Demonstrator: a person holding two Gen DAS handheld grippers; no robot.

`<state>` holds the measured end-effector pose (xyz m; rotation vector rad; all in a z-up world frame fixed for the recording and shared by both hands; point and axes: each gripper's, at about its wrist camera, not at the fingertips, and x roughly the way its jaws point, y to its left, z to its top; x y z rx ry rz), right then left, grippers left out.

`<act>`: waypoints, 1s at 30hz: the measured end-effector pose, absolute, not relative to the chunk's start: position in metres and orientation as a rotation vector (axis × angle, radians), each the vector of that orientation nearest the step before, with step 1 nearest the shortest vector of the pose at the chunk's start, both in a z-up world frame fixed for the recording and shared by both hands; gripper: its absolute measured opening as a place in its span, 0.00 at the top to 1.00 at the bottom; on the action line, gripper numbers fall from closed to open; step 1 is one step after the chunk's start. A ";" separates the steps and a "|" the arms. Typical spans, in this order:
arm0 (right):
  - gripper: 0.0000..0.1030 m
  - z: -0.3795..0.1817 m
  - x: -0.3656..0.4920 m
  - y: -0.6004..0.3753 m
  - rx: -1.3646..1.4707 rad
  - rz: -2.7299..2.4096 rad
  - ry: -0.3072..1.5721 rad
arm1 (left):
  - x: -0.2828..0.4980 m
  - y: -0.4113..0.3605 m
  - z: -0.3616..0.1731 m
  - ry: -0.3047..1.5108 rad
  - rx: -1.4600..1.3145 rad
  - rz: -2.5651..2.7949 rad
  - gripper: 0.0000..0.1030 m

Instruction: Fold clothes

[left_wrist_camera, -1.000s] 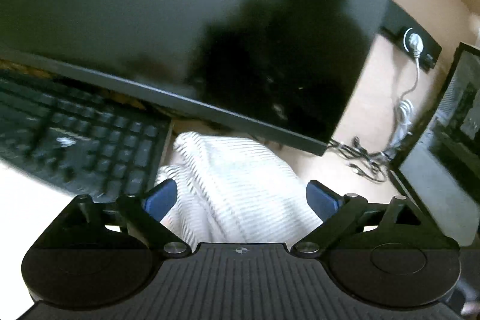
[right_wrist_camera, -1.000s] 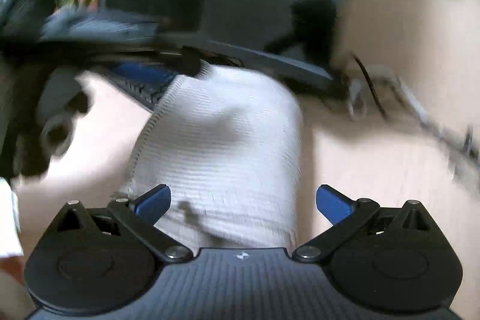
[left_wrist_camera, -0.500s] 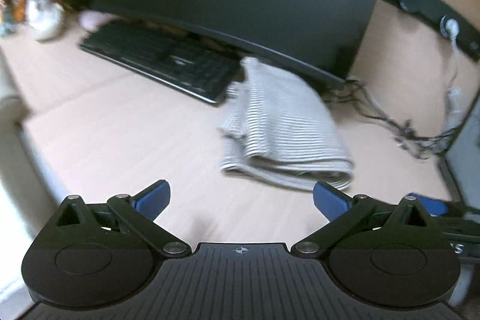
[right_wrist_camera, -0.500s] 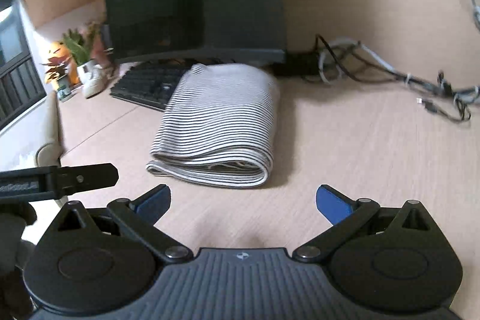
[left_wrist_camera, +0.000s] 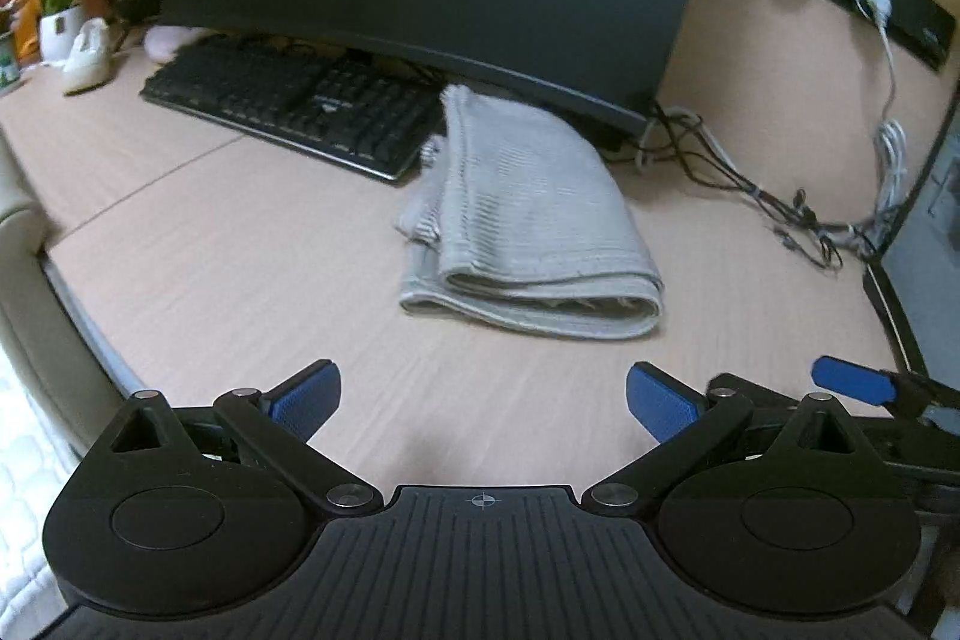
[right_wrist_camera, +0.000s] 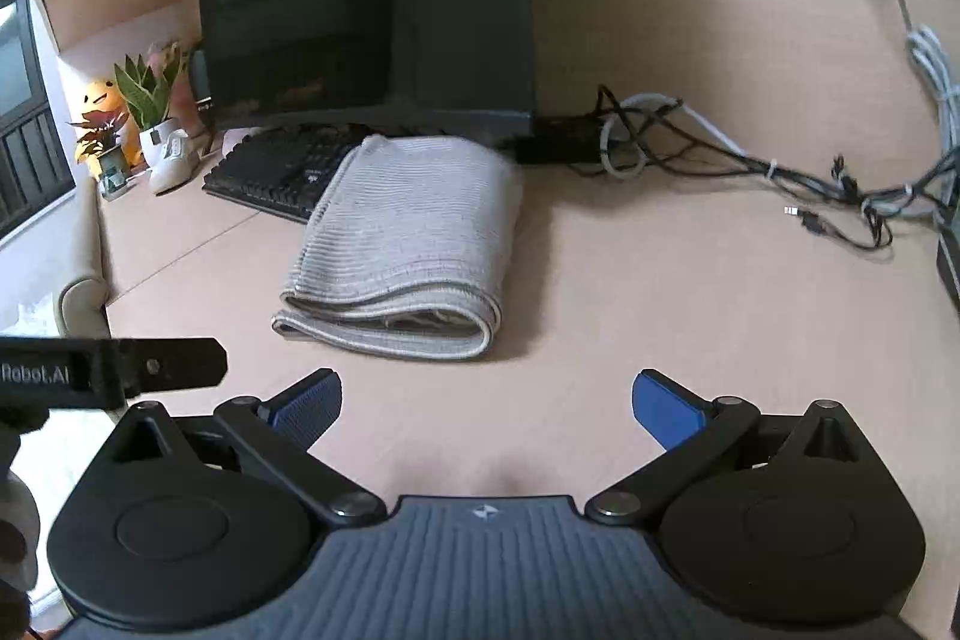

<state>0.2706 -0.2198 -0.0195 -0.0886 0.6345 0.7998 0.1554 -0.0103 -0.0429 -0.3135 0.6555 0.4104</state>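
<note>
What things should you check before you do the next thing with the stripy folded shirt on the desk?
1. Folded garment lies flat in a neat stack: ok.
2. Left gripper open, nothing between its pads: ok.
3. Right gripper open, nothing held: ok.
4. Garment clear of the keyboard: not ok, its far edge lies against it.
5. Cables apart from the garment: ok.
6. Bare desk in front of the garment for working: ok.
</note>
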 end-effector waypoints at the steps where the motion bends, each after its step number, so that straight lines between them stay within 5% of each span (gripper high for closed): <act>1: 0.00 -0.023 0.271 -0.220 -0.093 0.797 0.643 | 0.156 -0.011 -0.045 0.668 -0.313 0.412 0.00; 30: 0.00 -0.027 0.262 -0.214 -0.127 0.798 0.660 | 0.148 -0.006 -0.051 0.681 -0.345 0.424 0.00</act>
